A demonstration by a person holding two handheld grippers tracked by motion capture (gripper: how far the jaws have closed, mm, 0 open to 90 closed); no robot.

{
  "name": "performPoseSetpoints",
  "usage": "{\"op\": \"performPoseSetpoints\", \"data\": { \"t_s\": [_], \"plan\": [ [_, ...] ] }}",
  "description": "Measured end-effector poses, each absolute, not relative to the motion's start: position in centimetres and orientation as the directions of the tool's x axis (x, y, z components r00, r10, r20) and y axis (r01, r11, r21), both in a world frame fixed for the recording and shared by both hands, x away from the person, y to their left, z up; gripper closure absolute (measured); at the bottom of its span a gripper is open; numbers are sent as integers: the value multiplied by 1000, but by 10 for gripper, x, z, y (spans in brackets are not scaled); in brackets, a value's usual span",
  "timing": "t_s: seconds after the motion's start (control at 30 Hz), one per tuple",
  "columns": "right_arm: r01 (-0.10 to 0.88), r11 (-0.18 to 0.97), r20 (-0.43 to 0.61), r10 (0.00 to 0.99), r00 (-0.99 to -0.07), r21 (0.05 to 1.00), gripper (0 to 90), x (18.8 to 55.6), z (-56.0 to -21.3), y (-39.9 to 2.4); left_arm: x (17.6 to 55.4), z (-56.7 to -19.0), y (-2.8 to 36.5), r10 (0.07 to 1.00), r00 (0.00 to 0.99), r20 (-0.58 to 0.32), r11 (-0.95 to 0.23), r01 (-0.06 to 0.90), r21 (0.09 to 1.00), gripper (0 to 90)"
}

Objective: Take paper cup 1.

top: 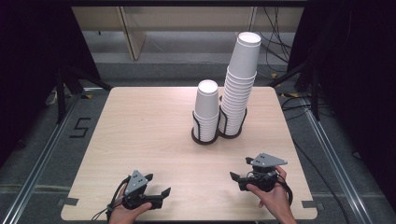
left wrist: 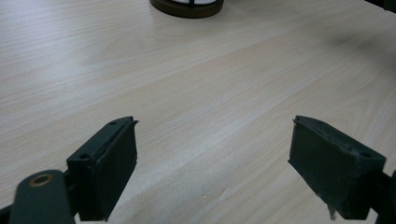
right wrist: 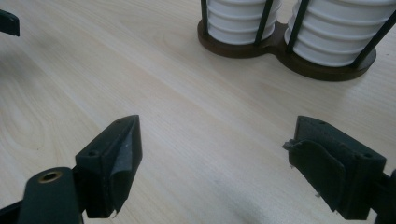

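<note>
Two stacks of white paper cups stand in a dark double holder [top: 205, 138] at the far middle of the wooden table [top: 140, 130]. The short stack [top: 207, 109] is on the left and the tall stack [top: 239, 84] leans on the right. My left gripper [top: 159, 184] rests near the front edge at the left, held by a hand, its jaws apart with only bare wood between them [left wrist: 215, 120]. My right gripper [top: 239, 168] sits at the front right, also open and holding nothing [right wrist: 217, 120]. In the right gripper view, the holder base [right wrist: 280, 42] and the lower cups [right wrist: 240, 18] lie ahead.
Bare tabletop separates both grippers from the cup holder. The holder's rim [left wrist: 187, 7] shows at the top of the left gripper view. Metal rails and dark stands flank the table, and cables lie on the floor at the back right.
</note>
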State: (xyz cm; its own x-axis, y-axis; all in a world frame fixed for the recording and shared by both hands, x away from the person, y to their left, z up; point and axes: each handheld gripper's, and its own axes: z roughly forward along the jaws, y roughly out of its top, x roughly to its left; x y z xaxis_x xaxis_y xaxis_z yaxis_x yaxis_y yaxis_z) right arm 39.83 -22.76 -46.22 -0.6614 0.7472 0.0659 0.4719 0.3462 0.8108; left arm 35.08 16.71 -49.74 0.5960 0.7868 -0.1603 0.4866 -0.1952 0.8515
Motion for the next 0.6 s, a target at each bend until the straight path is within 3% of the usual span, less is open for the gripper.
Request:
{"op": "performPoseSetpoints", "data": {
  "t_s": [0.47,0.53,0.6],
  "plan": [
    [446,367,34,740,-672,816,174,403,-459,-226,351,-497,168,787,595,-163,-192,487,852,147],
    [473,344,75,741,-668,811,173,403,-459,-223,352,-497,168,788,593,-163,-192,489,851,147],
    [442,364,39,735,-677,820,169,405,-458,-224,351,-497,168,791,590,-164,-190,491,850,147]
  ]
}}
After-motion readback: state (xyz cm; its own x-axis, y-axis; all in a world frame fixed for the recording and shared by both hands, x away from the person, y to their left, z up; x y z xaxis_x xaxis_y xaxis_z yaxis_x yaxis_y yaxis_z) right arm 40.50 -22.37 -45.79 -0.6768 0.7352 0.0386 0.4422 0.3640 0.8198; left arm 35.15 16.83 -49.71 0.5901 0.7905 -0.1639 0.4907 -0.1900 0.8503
